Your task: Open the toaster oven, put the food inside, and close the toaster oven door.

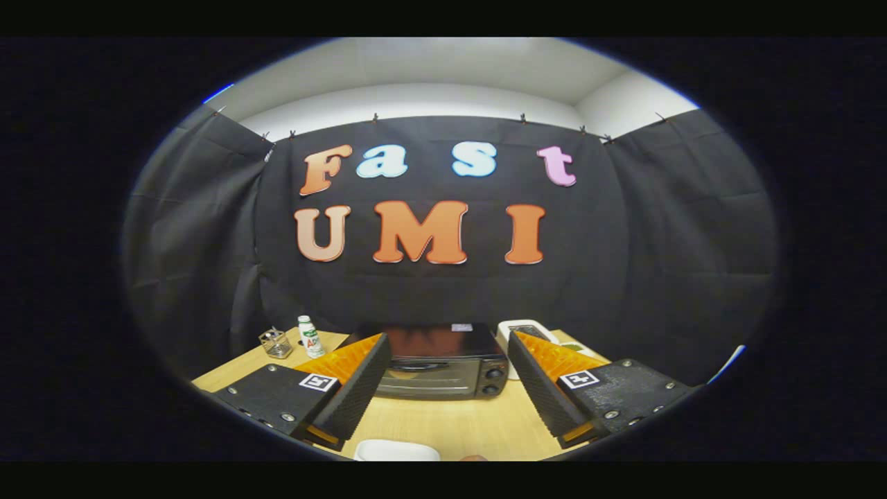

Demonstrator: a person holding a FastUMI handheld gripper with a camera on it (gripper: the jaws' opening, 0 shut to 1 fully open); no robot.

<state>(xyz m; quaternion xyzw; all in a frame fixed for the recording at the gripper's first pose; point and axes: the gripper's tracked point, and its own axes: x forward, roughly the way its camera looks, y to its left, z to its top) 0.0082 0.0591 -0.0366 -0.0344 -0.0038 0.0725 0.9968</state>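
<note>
A dark toaster oven stands on the wooden table just beyond my fingers, its glass door shut and two knobs on its right side. My gripper is open, with its fingers spread wide on either side of the oven's front and nothing between them. A white plate rim shows on the table below the fingers, close to me. A small brownish bit lies beside it; I cannot tell what it is.
A small white bottle and a clear glass cup stand left of the oven at the back. A white device sits behind the oven's right side, with something pale green next to it.
</note>
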